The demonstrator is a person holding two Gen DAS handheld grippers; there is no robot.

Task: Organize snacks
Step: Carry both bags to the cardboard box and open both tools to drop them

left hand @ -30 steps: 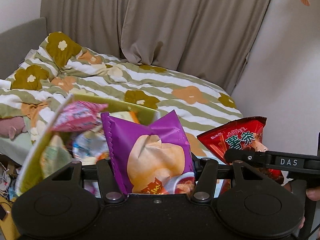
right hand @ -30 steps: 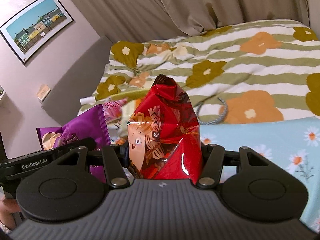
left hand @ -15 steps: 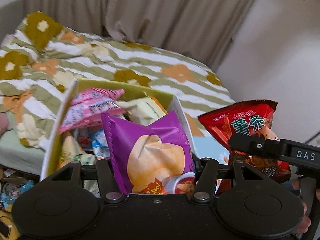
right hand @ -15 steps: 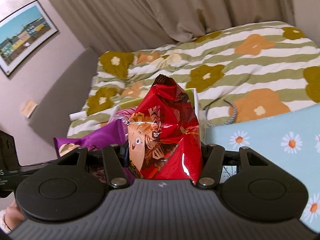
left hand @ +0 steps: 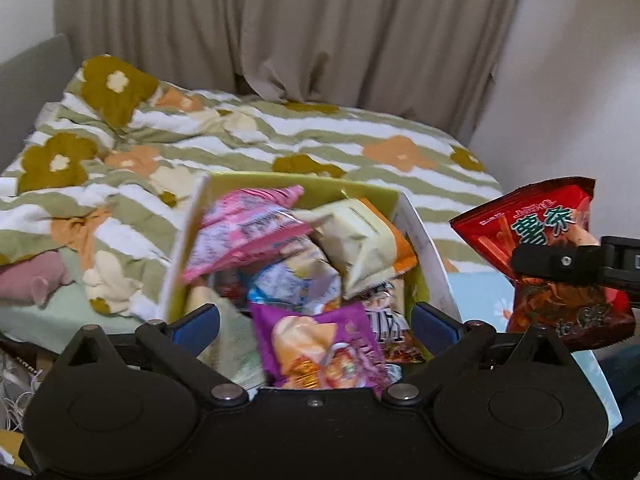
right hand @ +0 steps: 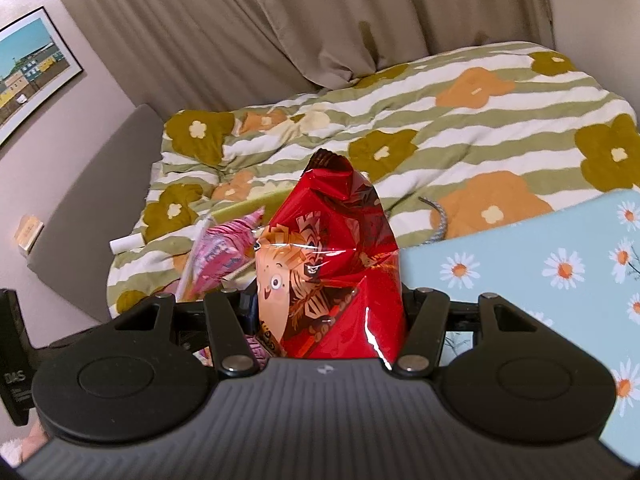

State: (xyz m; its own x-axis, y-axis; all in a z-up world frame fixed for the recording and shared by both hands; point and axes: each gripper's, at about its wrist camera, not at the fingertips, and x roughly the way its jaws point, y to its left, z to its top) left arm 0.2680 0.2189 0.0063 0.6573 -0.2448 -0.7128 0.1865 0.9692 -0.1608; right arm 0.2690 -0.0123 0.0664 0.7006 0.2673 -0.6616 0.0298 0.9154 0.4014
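The left gripper (left hand: 316, 322), angled down over the box (left hand: 424, 240), has just spread its jaws, leaving the crinkly purple snack packet (left hand: 324, 348) loose among heaped wrappers. The right gripper (right hand: 328, 304) clamps a glossy red foil chip bag (right hand: 340, 272) beside the box's right edge.

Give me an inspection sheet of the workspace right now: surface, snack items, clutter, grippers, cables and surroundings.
Surface: flowered quilt on a bed, daisy cloth nearer.
Job's things: box heaped with snack packs; purple bag lying at its near end; red bag held outside it.
Clutter: pink soft toy.
Grippers: left gripper open, jaws just opened, clear of the purple bag; right gripper shut on the red bag.
Cables: grey cord on the quilt.
Surroundings: beige curtain, framed picture.
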